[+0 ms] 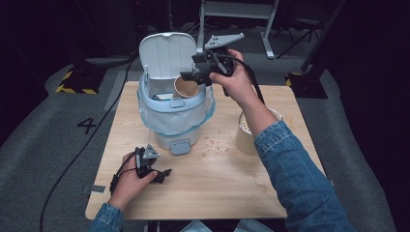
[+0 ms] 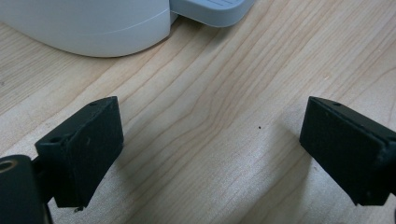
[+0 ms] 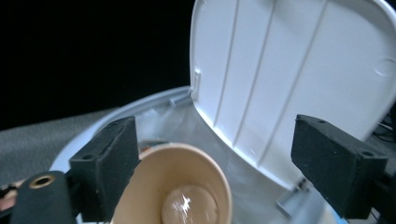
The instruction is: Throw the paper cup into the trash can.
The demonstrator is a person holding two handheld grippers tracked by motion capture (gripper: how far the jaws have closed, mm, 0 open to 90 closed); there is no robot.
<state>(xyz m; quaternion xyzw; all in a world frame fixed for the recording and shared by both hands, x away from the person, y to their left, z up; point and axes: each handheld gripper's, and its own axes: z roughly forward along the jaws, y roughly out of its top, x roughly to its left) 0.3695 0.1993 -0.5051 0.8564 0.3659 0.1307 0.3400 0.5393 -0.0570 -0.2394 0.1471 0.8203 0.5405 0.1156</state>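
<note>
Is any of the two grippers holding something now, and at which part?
Nothing is held. The right gripper is open above the paper cup in the bin; the left gripper is open over the table.

A wooden table carries a lidded bin and a tape roll.
</note>
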